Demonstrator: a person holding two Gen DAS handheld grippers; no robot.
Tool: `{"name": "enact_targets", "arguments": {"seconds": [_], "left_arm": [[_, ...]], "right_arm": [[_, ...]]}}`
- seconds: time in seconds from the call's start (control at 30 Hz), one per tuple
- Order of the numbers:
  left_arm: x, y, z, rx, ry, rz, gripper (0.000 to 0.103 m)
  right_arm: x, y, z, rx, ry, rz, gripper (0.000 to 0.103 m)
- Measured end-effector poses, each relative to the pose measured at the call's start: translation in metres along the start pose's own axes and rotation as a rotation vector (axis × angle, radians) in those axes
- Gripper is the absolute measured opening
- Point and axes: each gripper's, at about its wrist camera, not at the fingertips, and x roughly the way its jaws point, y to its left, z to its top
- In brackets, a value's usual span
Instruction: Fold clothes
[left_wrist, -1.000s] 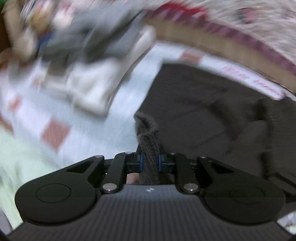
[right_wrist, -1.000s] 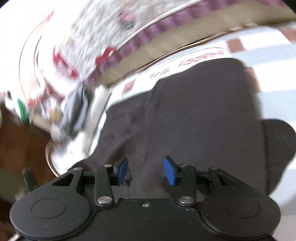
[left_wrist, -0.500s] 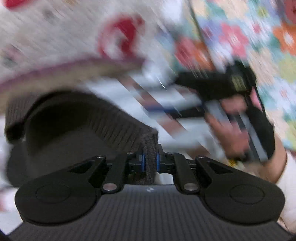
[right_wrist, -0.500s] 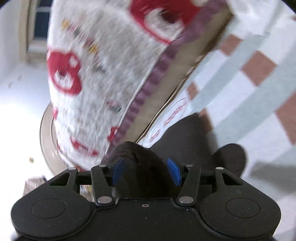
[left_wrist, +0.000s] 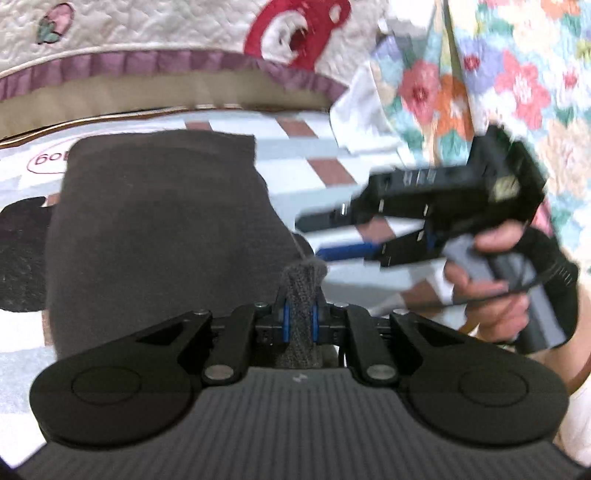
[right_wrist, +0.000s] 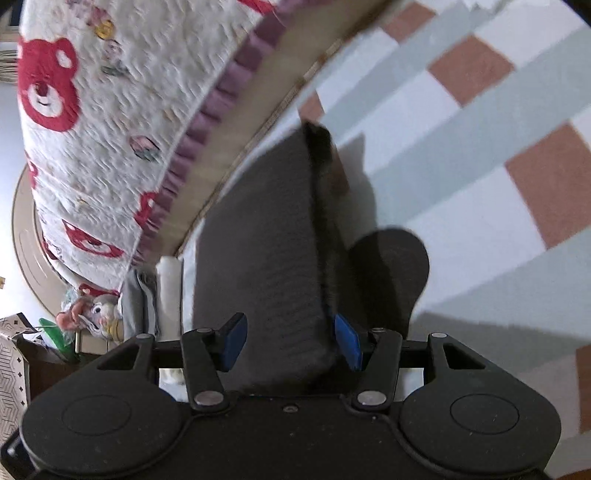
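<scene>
Fabric of the dark sweater is lying folded over on the checked mat; we are pinching its hem in our left gripper, while our right gripper has widened, fingers apart around the fold.

Far side blocked: quilted bear-print bedspread with purple ruffle hangs down to the checked mat, no passage behind it. Dark knit garment covers the mat's centre-left. Right of it, open checked mat, but the right tool and the hand gripping it sit in that lane, near the left tool. Floral fabric closes the far right. In the right wrist view, mat right of the garment is clear; the left has folded clothes and clutter.
</scene>
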Motion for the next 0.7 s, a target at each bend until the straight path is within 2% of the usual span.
{"name": "enact_targets", "arguments": {"seconds": [0.1,0.17,0.2,0.23,0.27,0.37,0.4,0.43,0.47,0.5,0.57,0.63,0.7], "left_arm": [[-0.002,0.008,0.003,-0.016,0.003,0.001,0.01],[-0.001,0.008,0.003,-0.01,0.017,0.023,0.01],[0.002,0.006,0.005,-0.01,0.015,0.024,0.01],[0.0,0.006,0.007,-0.011,0.003,0.006,0.01],[-0.005,0.005,0.009,-0.013,-0.013,-0.019,0.01],[-0.017,0.005,0.013,-0.02,-0.046,-0.099,0.013],[-0.014,0.005,0.014,-0.034,-0.029,-0.115,0.017],[-0.01,0.005,0.013,-0.046,-0.002,-0.118,0.026],[-0.004,0.006,0.011,-0.053,0.029,-0.118,0.036],[0.0,0.005,0.007,-0.045,0.051,-0.107,0.038],[0.005,0.005,-0.001,-0.023,0.076,-0.08,0.042],[0.007,0.011,-0.007,-0.028,0.086,-0.072,0.042],[0.004,0.02,-0.007,-0.061,0.062,-0.068,0.042]], "right_arm": [[0.017,-0.01,0.0,0.024,0.046,-0.038,0.059],[0.026,-0.015,0.003,0.06,0.035,-0.04,0.06],[0.027,-0.01,0.004,0.026,0.005,-0.014,0.056],[0.028,0.0,0.006,-0.034,-0.035,0.018,0.035],[0.028,0.009,0.008,-0.094,-0.075,0.05,0.009],[0.004,0.059,0.0,-0.374,-0.213,0.243,0.01],[-0.004,0.071,-0.003,-0.447,-0.247,0.271,0.01],[-0.006,0.078,-0.004,-0.492,-0.262,0.239,0.008],[-0.003,0.079,-0.004,-0.517,-0.261,0.151,0.008],[0.006,0.073,-0.003,-0.525,-0.247,0.035,0.009],[0.026,0.05,0.001,-0.455,-0.184,-0.114,0.009],[0.034,0.029,0.007,-0.352,-0.14,-0.119,0.01],[0.031,0.017,0.012,-0.236,-0.123,-0.073,0.01]]}}
